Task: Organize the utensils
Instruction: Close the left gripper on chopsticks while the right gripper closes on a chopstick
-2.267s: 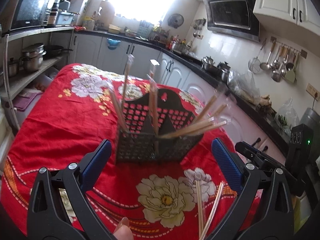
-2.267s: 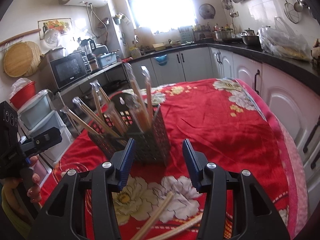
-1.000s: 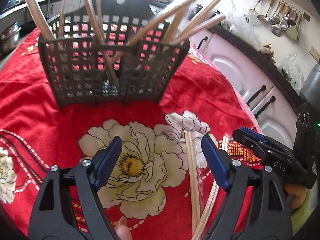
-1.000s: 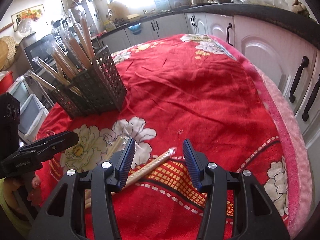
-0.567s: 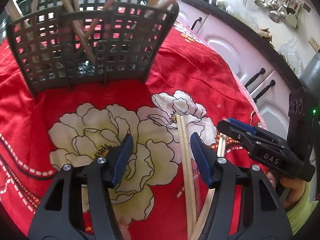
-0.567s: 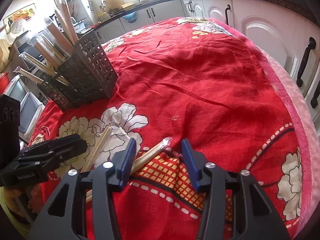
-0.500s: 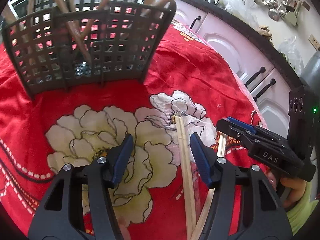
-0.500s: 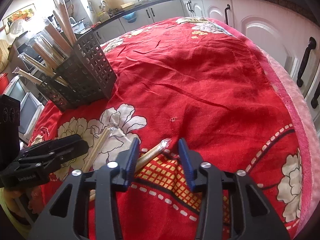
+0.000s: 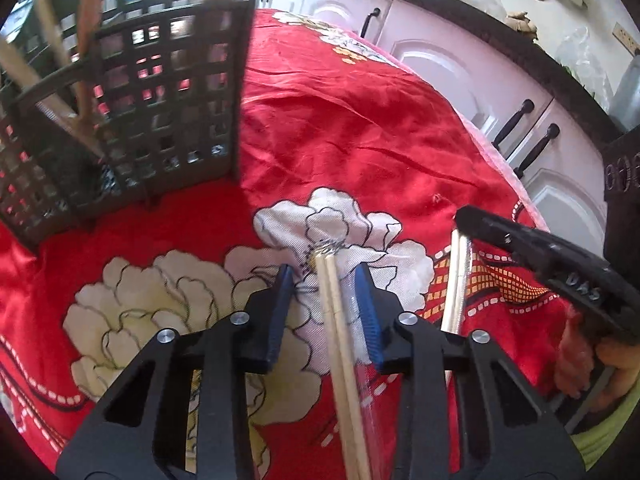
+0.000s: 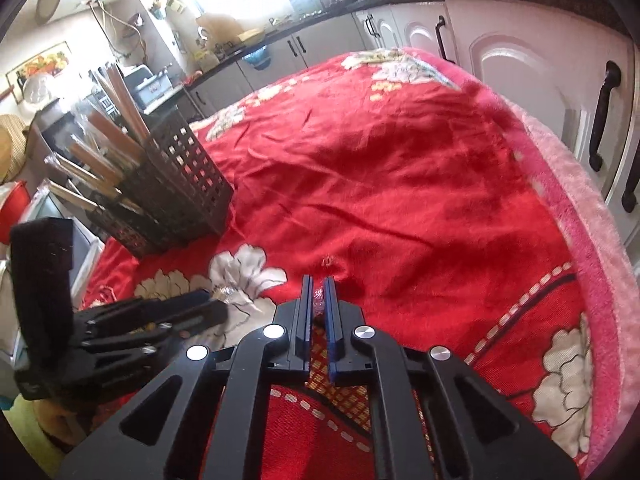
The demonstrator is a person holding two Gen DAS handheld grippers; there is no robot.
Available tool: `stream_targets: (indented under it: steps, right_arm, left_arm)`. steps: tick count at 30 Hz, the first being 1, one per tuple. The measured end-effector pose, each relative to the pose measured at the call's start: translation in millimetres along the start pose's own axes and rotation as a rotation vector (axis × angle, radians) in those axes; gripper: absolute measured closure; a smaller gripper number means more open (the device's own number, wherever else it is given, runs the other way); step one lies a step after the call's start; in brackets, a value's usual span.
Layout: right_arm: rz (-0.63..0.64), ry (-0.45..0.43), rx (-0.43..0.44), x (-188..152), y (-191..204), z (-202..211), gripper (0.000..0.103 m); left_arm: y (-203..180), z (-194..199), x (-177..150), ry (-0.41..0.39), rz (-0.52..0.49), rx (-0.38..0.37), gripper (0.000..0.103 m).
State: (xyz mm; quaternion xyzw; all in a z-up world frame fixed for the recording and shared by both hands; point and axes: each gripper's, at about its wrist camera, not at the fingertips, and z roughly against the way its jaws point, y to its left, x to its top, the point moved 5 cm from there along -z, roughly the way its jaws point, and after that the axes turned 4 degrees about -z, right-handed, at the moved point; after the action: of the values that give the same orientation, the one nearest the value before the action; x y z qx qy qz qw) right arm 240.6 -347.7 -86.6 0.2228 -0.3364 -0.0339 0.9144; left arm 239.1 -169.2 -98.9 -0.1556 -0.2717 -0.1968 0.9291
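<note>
Left wrist view: the left gripper point(image 9: 325, 280) sits low over the red floral cloth point(image 9: 360, 140), its jaws just having been closing around a wrapped pair of chopsticks point(image 9: 340, 332) lying between them. The pads have not yet met the sticks; a gap shows on the left side, while the right pad is just beside the clear wrapper. At three o'clock a second wrapped pair point(image 9: 456, 280) lies on the cloth, its far tip under the right gripper point(image 9: 472, 220). The black utensil basket point(image 9: 132, 120), already holding several pairs, stands at ten o'clock.

Right wrist view: the right gripper point(image 10: 318, 300) has its jaws drawn nearly together, pinching the crinkled wrapper end of the second pair point(image 10: 319, 295) between the pads. The left gripper point(image 10: 192, 312) shows at nine o'clock, and the basket point(image 10: 180, 200) at ten o'clock, well apart from both grippers.

The step in hand looks like a two-handed pickup of the last loose pairs. Next, the left jaws need to finish closing, then both hands lift and carry toward the basket, tipping each pair upright to drop into a compartment.
</note>
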Motion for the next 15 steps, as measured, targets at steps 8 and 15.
stream_targets:
  steps: [8, 15]
  right_arm:
    - [0.040, -0.064, 0.026, 14, 11, 18, 0.099]
    - [0.072, -0.104, 0.040, 25, 22, 31, 0.099]
  left_arm:
    - [2, -7, 10, 0.012, 0.008, -0.004, 0.094]
    - [13, 24, 16, -0.076, 0.051, -0.007, 0.095]
